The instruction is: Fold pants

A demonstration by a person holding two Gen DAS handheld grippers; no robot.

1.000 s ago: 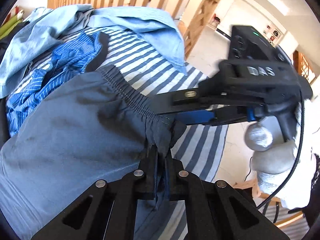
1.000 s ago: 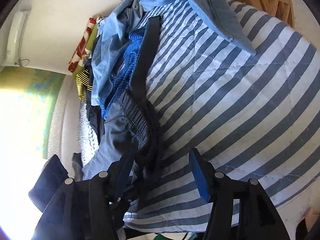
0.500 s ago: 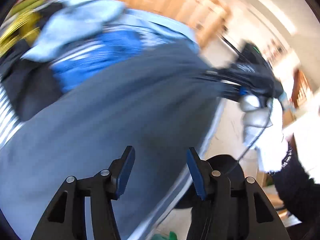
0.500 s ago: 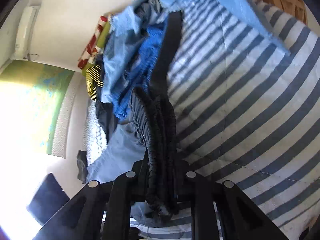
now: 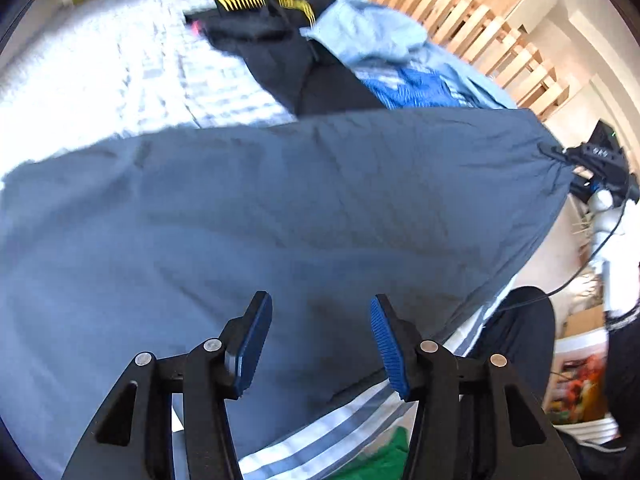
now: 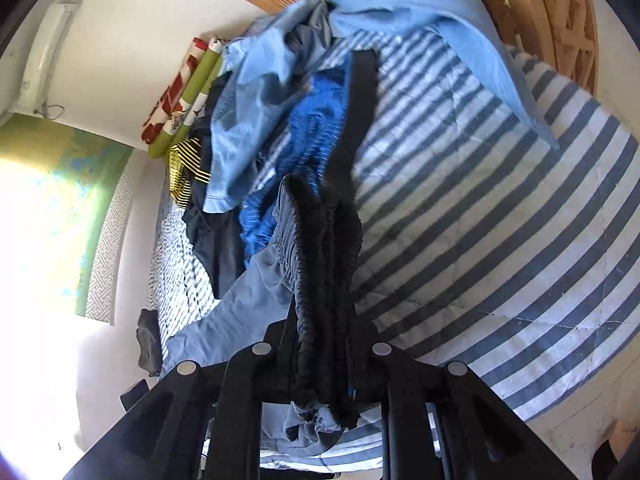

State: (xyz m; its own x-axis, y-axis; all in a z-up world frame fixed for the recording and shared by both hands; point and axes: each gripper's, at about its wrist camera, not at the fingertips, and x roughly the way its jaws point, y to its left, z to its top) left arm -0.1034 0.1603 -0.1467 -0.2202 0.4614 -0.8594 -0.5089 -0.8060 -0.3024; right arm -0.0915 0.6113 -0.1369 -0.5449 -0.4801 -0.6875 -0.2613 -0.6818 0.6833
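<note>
Two grippers in view, no containers anywhere in either frame. Pants (image 5: 300, 216), grey-blue, spread wide across the middle of the left wrist view, lying over the bed (image 5: 132, 80) with its blue-and-white striped cover.

Left gripper (image 5: 320, 340), bottom center of its view: fingers (image 5: 386, 344) released, parted with a clear gap, blue pads facing each other, nothing pinched between them. Pants fabric lies beyond and below the gap; contact not discernible.

Right gripper (image 6: 324, 368), bottom center of its own view: fingers clenched on the bunched elastic waistband (image 6: 316, 280) of the pants, gathered dark folds running up out of the grip toward frame center. Same gripper shows at the right edge of the left wrist view, at the far corner of the pants, held by a person's hand (image 5: 608, 216) in a light glove; a cable hangs below it.

Clothes pile (image 6: 272, 120) at upper center of the right wrist view: light blue shirt, bright blue striped garment, dark items, a yellow-and-black striped piece. Wooden slatted headboard (image 5: 472, 28) at upper right of the left wrist view. Left wrist frame is motion-blurred toward the upper left.
</note>
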